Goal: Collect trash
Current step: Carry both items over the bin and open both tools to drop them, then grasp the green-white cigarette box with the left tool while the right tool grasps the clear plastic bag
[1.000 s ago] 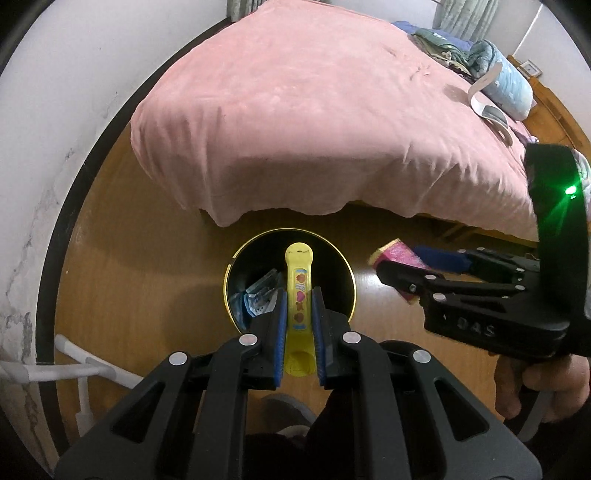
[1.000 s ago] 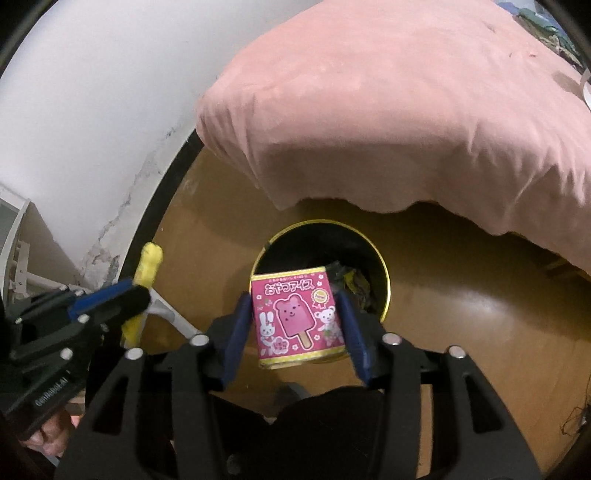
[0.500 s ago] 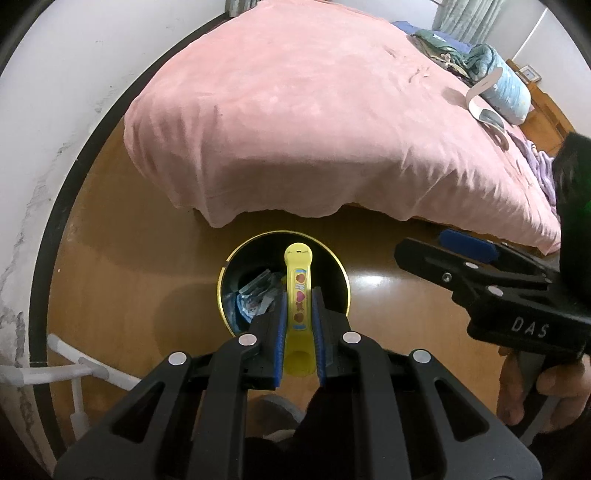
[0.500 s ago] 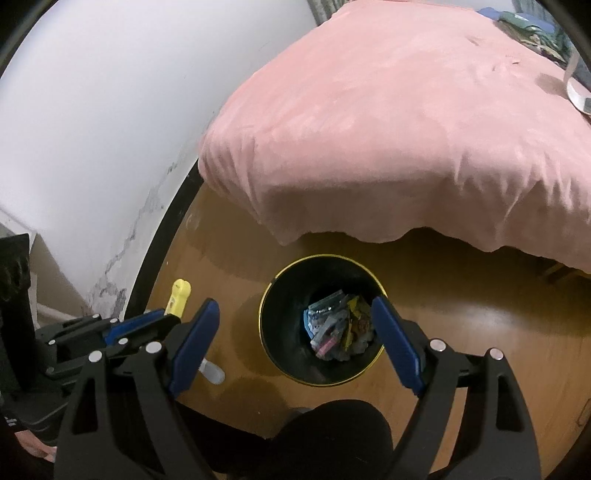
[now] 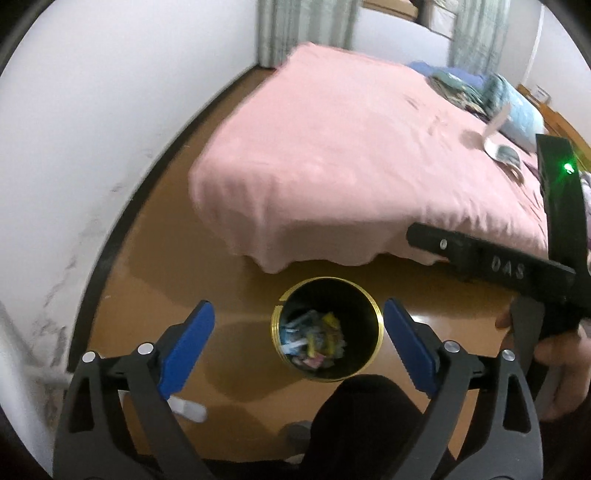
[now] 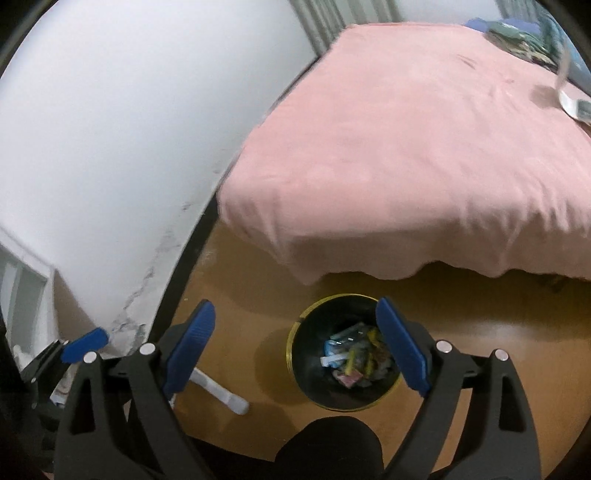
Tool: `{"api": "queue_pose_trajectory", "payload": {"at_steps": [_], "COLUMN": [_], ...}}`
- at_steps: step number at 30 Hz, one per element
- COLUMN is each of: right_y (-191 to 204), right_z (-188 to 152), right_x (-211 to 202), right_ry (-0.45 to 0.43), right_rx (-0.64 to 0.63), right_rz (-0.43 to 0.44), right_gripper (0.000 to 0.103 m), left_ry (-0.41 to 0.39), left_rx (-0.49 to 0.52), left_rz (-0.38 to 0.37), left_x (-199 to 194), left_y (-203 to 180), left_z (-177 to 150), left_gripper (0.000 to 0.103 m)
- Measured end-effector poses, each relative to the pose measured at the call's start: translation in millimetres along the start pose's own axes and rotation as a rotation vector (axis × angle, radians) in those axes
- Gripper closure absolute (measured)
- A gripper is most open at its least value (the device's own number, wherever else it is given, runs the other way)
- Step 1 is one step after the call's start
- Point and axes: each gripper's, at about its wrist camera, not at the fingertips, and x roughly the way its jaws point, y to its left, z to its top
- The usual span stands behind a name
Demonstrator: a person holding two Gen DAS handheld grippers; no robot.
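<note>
both grippers spread wide and empty above the bin [image 5: 327,332]: left gripper [image 5: 299,345], right gripper [image 6: 293,341]. trash [image 6: 354,356] lies inside, seemingly wrappers, blurred. bin stands on floor [image 5: 236,291] beside pink bed [image 5: 362,166].

a bed [image 5: 354,155] under a pink cover [image 6: 424,147] takes up most of the room, its near corner hanging over a glossy brown wood floor [image 5: 192,280]. a white wall [image 5: 92,110] runs along the left, cracked and stained low down, with a dark skirting [image 6: 192,251] at its foot. pale green curtains [image 5: 306,29] hang behind the bed. pillows and bedding [image 5: 491,96] are heaped at the bed's far end, beside a wooden headboard [image 5: 561,125].
</note>
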Motion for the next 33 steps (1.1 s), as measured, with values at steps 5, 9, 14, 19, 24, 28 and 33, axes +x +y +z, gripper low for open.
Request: {"api": "queue_pose_trajectory", "payload": {"at_steps": [5, 9, 14, 19, 24, 28, 33], "right_y": [97, 205, 358, 513, 631, 705, 733], "right_z": [-10, -34, -78, -142, -208, -239, -256], "right_x": [-3, -11, -24, -22, -9, 36, 88], "right_ry": [0.022, 0.048, 0.031, 0.044, 0.035, 0.123, 0.238], "right_rx": [-0.173, -0.384, -0.684, -1.003, -1.266, -1.379, -1.425], "right_rz": [0.123, 0.256, 0.431, 0.557, 0.619, 0.544, 0.443], "right_gripper": [0.016, 0.016, 0.010, 0.010, 0.010, 0.010, 0.028], "left_ry": [-0.084, -0.142, -0.154, -0.111, -0.121, -0.124, -0.145], "left_rx": [-0.088, -0.196, -0.394, -0.643, -0.884, -0.999, -1.050], "left_rz": [0.092, 0.227, 0.458, 0.643, 0.690, 0.676, 0.649], "left_x": [-91, -170, -259, -319, -364, -381, -382], "left_y": [75, 150, 253, 327, 358, 367, 394], "left_z": [-39, -90, -176, -271, -352, -389, -388], "left_gripper": [0.010, 0.009, 0.008, 0.008, 0.008, 0.008, 0.008]}}
